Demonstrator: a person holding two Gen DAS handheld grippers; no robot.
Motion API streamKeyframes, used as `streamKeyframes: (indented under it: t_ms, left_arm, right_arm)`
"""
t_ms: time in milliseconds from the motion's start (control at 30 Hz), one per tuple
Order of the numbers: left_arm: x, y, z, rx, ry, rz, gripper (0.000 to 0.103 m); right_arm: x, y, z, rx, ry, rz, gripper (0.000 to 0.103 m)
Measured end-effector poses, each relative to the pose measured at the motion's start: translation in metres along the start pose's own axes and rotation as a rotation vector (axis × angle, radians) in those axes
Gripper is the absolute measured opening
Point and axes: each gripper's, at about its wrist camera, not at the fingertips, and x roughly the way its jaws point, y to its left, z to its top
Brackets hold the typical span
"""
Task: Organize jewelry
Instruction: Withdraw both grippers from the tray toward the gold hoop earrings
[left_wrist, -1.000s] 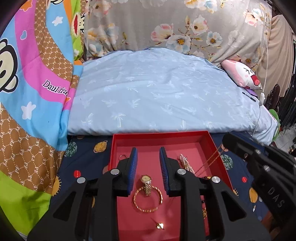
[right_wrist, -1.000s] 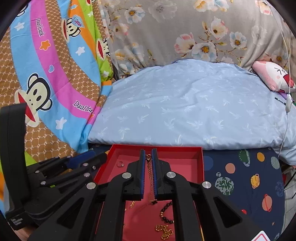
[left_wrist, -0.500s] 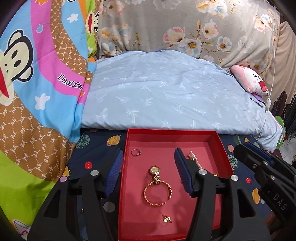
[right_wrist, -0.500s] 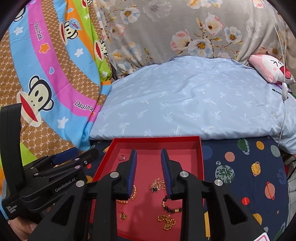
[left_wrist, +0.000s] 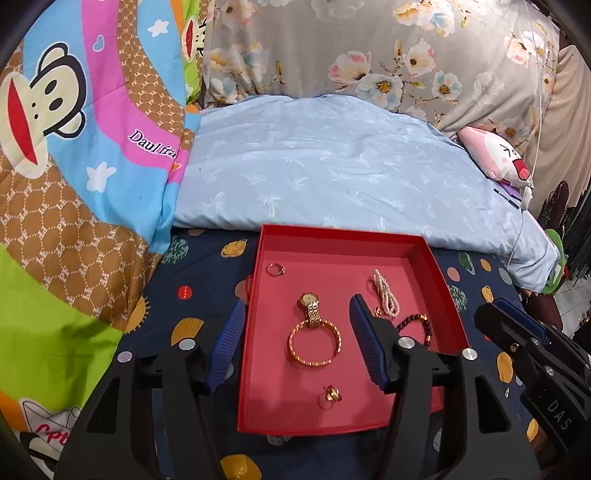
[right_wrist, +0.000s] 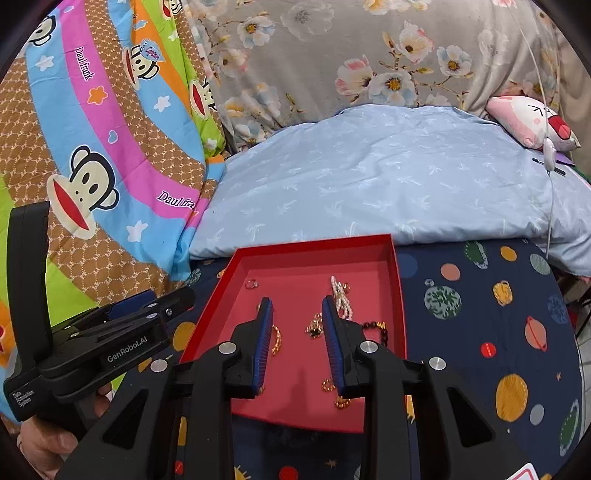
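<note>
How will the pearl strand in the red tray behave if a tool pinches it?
The pearl strand lies bunched in loose folds, so it is probably floppy and would dangle from one pinch point. Its small round beads may slip between pads. It lies right by the gold chain, so lifting may snag that.

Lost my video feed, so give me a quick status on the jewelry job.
Left gripper open, empty; right gripper open, empty. All jewelry in the red tray, watch touching the gold bangle. Nothing blocking.
</note>
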Motion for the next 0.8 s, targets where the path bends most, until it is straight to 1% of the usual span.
streamKeyframes:
  t_ms: [100,300,433,533,800]
  left_arm:
    - [-0.005,0.002,-0.007,-0.01,0.004,0.002,0.06]
    - [-0.018,0.007,-0.016,-0.025,0.004,0.002,0.061]
    - [-0.03,0.008,-0.025,-0.024,0.001,0.004,0.064]
    - [-0.039,0.01,-0.035,-0.023,0.006,0.004,0.064]
    - [-0.055,0.019,-0.072,-0.049,0.044,0.011,0.065]
  right_arm:
    - [-0.009,-0.002,-0.009,0.013,0.004,0.0,0.028]
    - [-0.026,-0.006,-0.021,0.036,0.004,-0.003,0.028]
    - [-0.042,-0.007,-0.034,0.023,0.005,-0.026,0.028]
    - [-0.055,-0.009,-0.049,0.025,0.01,-0.037,0.034]
    - [-0.073,-0.014,-0.089,0.031,0.056,-0.049,0.034]
